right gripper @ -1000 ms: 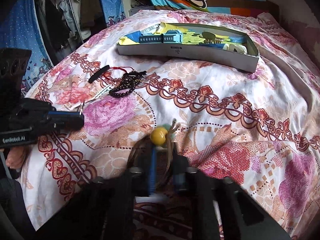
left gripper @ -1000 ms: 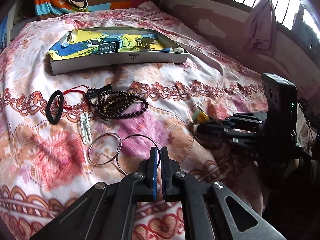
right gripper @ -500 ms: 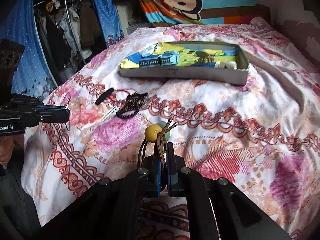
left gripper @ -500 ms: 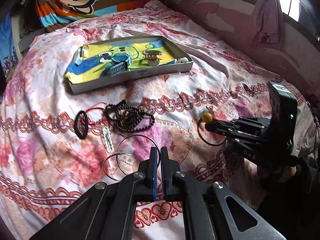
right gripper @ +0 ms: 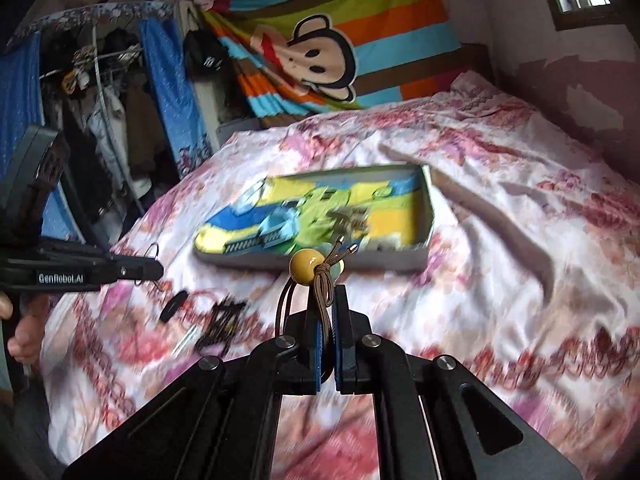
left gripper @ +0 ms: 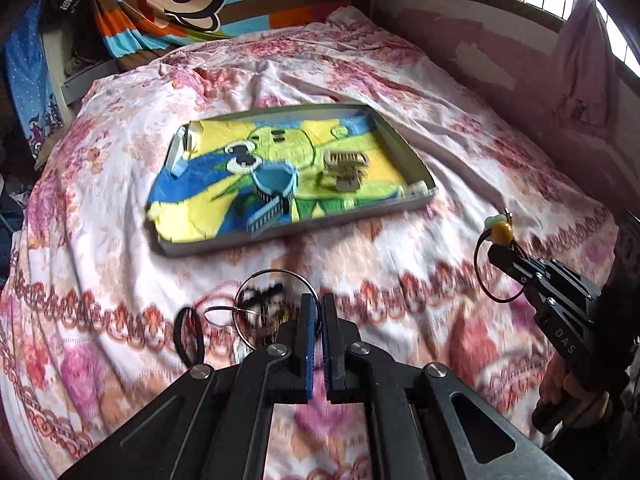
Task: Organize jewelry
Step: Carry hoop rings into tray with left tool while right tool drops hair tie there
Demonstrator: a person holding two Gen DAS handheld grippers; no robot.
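Observation:
My left gripper [left gripper: 316, 300] is shut on thin metal bangles [left gripper: 276, 280], which hang off the bed in front of its tips. My right gripper [right gripper: 330, 300] is shut on a brown cord bracelet [right gripper: 322, 292] with a yellow bead [right gripper: 306, 264] above the tips. In the left wrist view, the right gripper [left gripper: 494, 254] holds that bead [left gripper: 502, 232] in the air at the right. The left gripper [right gripper: 158, 270] shows at the left of the right wrist view. A shallow grey box [left gripper: 280, 236] with a cartoon cloth lies ahead on the bed.
A black hair tie [left gripper: 188, 336], a red cord [left gripper: 212, 296] and black beads [right gripper: 222, 326] lie on the floral bedspread near me. The box [right gripper: 430, 216] holds a blue strap [left gripper: 276, 188] and a beige claw clip [left gripper: 344, 168]. A clothes rack stands left; a wall runs along the right.
Both grippers have risen. The left one lifted the metal bangles off the bedspread, the right one lifted the bead bracelet. Both views now look further up the bed at the box.

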